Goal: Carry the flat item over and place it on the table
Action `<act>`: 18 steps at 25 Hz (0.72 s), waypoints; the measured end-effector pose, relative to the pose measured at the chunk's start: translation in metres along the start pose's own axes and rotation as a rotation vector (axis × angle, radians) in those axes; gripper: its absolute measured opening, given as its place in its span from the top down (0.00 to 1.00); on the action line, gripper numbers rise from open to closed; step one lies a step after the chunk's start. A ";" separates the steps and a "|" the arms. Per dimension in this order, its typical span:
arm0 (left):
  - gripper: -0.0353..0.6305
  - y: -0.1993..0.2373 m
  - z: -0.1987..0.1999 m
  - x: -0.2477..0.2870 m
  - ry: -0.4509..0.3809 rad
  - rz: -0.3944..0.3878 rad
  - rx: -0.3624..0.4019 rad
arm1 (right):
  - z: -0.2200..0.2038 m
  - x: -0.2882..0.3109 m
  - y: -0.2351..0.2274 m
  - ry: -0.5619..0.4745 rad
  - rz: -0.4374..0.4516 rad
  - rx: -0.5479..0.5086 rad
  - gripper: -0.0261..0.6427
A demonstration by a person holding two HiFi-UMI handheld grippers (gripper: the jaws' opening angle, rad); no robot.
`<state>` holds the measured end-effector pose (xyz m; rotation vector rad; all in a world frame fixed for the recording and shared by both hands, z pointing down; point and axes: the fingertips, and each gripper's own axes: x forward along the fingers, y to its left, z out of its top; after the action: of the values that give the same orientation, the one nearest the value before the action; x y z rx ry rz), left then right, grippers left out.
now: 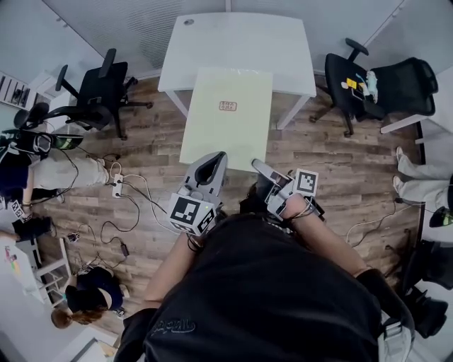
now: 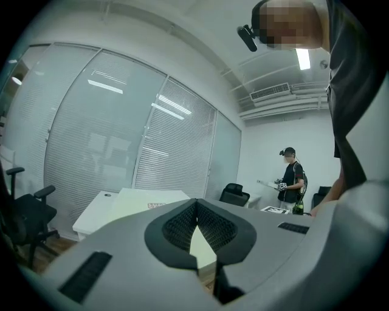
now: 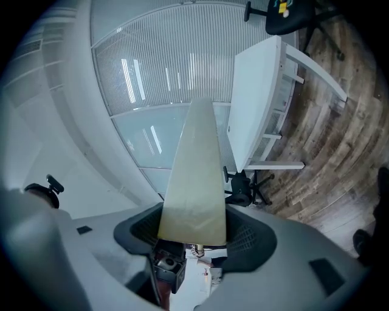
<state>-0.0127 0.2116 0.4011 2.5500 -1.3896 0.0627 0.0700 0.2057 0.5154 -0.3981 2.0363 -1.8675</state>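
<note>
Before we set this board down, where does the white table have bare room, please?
The rectangular white table top looks bare wherever it shows, apart from a small round grey disc at its far left corner; the pale yellow flat board hides its near middle. Crowding is beside it: black office chairs at both ends.

Evenly bright, diffuse indoor light from ceiling strip (image 2: 304, 59); streak reflections on glass wall (image 2: 109, 133). Faint shadow beneath white table (image 1: 241, 39). Heavy fisheye bending, dark vignetted corners in both gripper views. Soft-focus up close: left gripper (image 2: 196, 206) shell, flat sheet (image 3: 193, 182) near end.
</note>
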 end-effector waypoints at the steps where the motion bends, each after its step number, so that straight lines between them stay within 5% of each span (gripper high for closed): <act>1: 0.93 -0.001 0.001 0.013 0.000 0.000 0.000 | 0.011 -0.002 -0.001 0.005 -0.002 0.000 0.52; 10: 0.93 -0.022 0.032 0.099 -0.056 -0.001 0.030 | 0.090 -0.022 0.004 0.008 0.013 -0.010 0.52; 18: 0.93 -0.030 0.041 0.119 -0.080 -0.032 0.036 | 0.114 -0.017 0.009 -0.007 0.021 0.004 0.52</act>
<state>0.0742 0.1201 0.3736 2.6307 -1.3874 -0.0203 0.1352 0.1117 0.4989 -0.3803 2.0241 -1.8546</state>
